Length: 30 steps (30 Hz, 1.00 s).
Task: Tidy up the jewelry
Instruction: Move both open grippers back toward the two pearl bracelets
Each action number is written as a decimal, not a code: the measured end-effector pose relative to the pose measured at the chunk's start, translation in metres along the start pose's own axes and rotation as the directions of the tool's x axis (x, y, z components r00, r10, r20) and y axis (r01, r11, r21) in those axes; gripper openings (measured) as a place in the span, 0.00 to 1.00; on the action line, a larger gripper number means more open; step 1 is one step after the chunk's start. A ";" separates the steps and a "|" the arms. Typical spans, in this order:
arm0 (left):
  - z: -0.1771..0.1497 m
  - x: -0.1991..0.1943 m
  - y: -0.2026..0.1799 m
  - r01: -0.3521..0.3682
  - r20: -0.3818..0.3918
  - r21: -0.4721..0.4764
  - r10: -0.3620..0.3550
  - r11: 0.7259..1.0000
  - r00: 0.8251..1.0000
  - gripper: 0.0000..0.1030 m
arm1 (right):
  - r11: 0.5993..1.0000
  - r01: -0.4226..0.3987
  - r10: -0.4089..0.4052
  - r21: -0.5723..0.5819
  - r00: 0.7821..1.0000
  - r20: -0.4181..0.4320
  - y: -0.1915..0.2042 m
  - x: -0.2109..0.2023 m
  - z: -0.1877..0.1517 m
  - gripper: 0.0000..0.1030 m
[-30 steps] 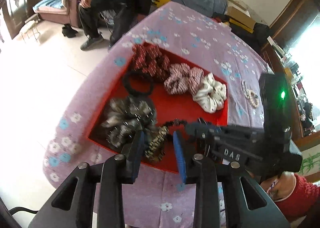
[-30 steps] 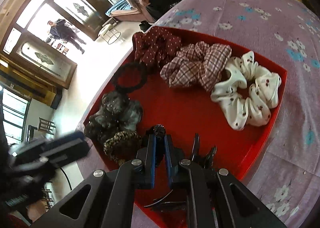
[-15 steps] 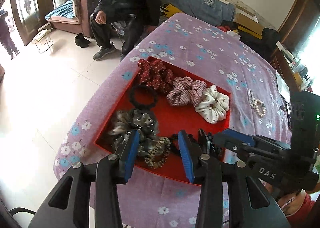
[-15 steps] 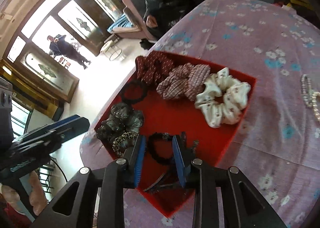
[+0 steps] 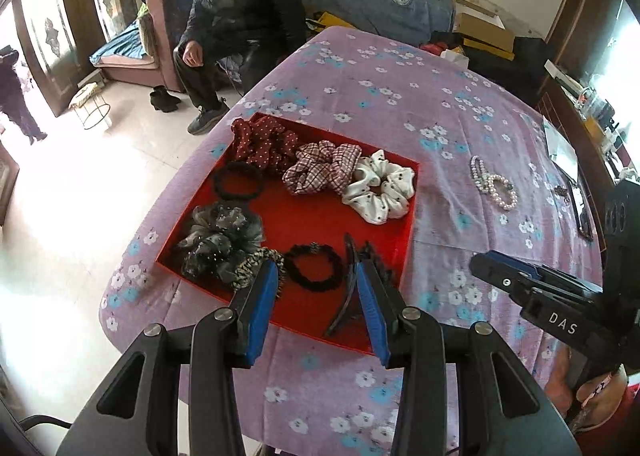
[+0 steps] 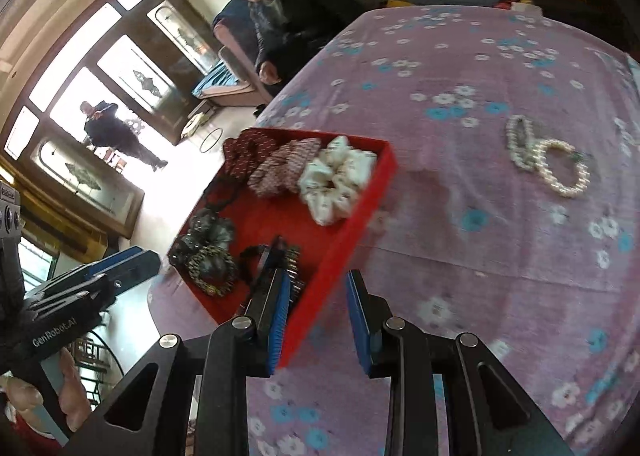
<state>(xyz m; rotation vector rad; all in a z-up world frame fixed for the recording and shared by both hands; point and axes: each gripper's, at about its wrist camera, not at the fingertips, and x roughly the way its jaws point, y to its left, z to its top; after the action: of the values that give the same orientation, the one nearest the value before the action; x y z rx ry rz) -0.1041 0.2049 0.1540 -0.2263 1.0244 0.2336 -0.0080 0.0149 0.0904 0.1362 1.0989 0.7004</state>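
Note:
A red tray [image 5: 407,212] [image 6: 372,192] sits on the purple flowered tablecloth. It holds a white scrunchie [image 5: 378,186] [image 6: 332,184], a plaid scrunchie [image 5: 320,170], a dotted red scrunchie [image 5: 262,144], black hair ties [image 5: 314,267], a grey scrunchie [image 5: 218,242] and dark hair clips [image 5: 348,288]. Pearl bracelets [image 5: 494,186] [image 6: 548,160] lie on the cloth to the tray's right. My left gripper [image 5: 316,280] is open and empty above the tray's near edge. My right gripper [image 6: 316,288] is open and empty over the tray's near right corner.
A person in a black jacket [image 5: 236,16] sits on a sofa beyond the table. Another person [image 6: 116,132] stands by the glass doors. Boxes [image 5: 484,30] lie at the far wall. The table's edge drops to the tiled floor [image 5: 60,184] on the left.
Both grippers have pulled up and back from the tray. The right gripper has opened, left the black hair tie in the tray and swung right toward the pearl bracelets.

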 end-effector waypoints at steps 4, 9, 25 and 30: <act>-0.008 -0.015 -0.004 -0.024 0.008 -0.054 0.024 0.998 1.000 0.40 | 1.000 0.028 -0.028 0.001 1.000 0.002 -0.014 -0.017 -0.006 0.31; -0.026 -0.043 -0.004 -0.066 0.046 -0.094 0.071 0.993 0.996 0.41 | 0.999 0.041 -0.043 -0.026 0.997 -0.061 -0.024 -0.020 -0.014 0.31; -0.052 -0.067 0.009 -0.219 0.017 -0.186 0.226 0.958 0.974 0.50 | 0.988 -0.092 0.074 -0.123 0.987 -0.144 -0.002 -0.006 -0.039 0.33; -0.033 -0.043 -0.028 -0.158 0.024 -0.072 0.160 0.985 0.987 0.50 | 1.000 -0.008 0.009 0.022 0.999 -0.047 -0.060 -0.036 -0.048 0.33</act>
<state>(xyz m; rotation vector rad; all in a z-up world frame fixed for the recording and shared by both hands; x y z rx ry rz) -0.1442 0.1649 0.1769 -0.2039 1.0067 0.4165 -0.0311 -0.0641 0.0693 0.1439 1.1515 0.7018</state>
